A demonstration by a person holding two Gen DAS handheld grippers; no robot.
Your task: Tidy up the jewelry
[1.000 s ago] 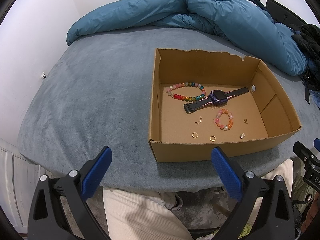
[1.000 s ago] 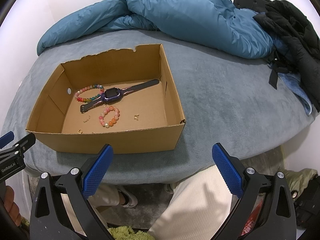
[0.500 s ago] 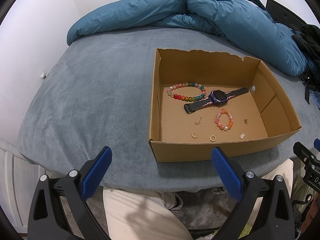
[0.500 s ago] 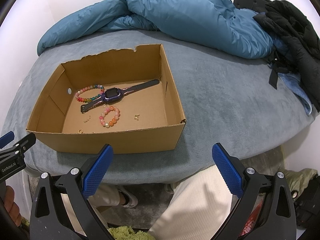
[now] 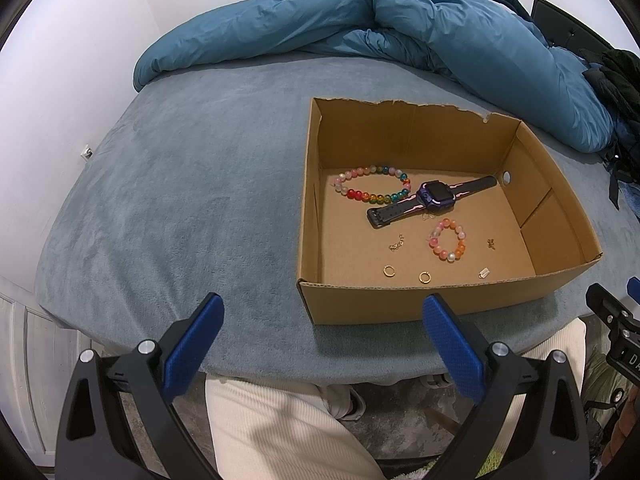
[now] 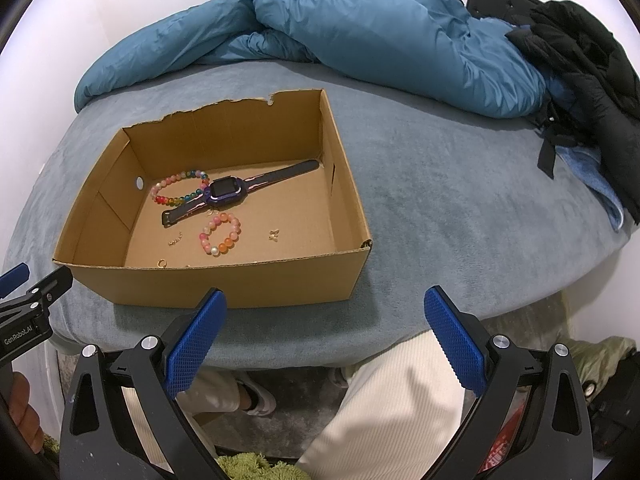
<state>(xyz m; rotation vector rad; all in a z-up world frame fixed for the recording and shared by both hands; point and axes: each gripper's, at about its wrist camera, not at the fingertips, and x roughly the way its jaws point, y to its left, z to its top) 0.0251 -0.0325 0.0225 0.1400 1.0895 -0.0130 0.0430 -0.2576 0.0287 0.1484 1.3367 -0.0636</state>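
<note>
Both claws, left gripper [image 5: 322, 318] and right gripper [image 6: 325, 312], wide apart, empty. Only the left view shows two gold rings [image 5: 389, 271] ahead in the brown cardboard box [image 5: 400, 304]; purple watch [image 5: 434, 195] lies flat.

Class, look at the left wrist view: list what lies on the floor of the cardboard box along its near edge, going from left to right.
First gold ring → second gold ring → small pale clasp-like piece, all lying apart on the floor of the cardboard box just behind its near wall.
</note>
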